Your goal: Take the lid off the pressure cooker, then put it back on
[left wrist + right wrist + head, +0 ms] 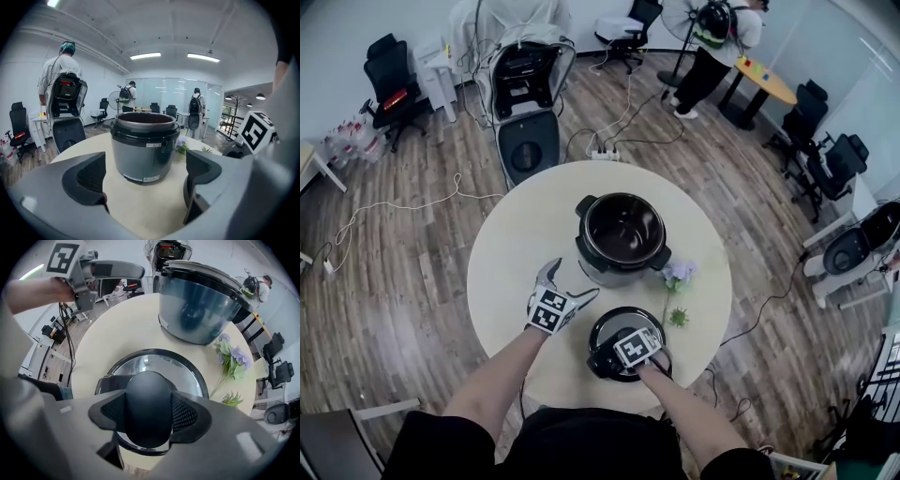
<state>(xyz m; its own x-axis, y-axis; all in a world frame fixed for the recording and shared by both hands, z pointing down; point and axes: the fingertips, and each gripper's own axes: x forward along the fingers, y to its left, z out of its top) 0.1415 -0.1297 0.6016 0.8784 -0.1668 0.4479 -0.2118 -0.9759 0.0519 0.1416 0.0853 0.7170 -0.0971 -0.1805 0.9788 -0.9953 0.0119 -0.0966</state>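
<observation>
The open pressure cooker pot [621,237] [144,143] [199,301] stands uncovered in the middle of the round table [516,248]. Its lid [610,330] [154,369] lies flat on the table in front of the pot, near the front edge. My right gripper [630,356] [147,411] points steeply down and is shut on the lid's black knob [146,404], one pad against each side. My left gripper [572,291] [145,180] hovers open to the left of the pot, aimed at its side, with nothing between its jaws.
Purple flowers [679,274] [233,358] and a small green sprig [678,318] lie on the table right of the lid. Office chairs, floor cables, a second cooker on a stand [528,112] and people [712,42] are around the room.
</observation>
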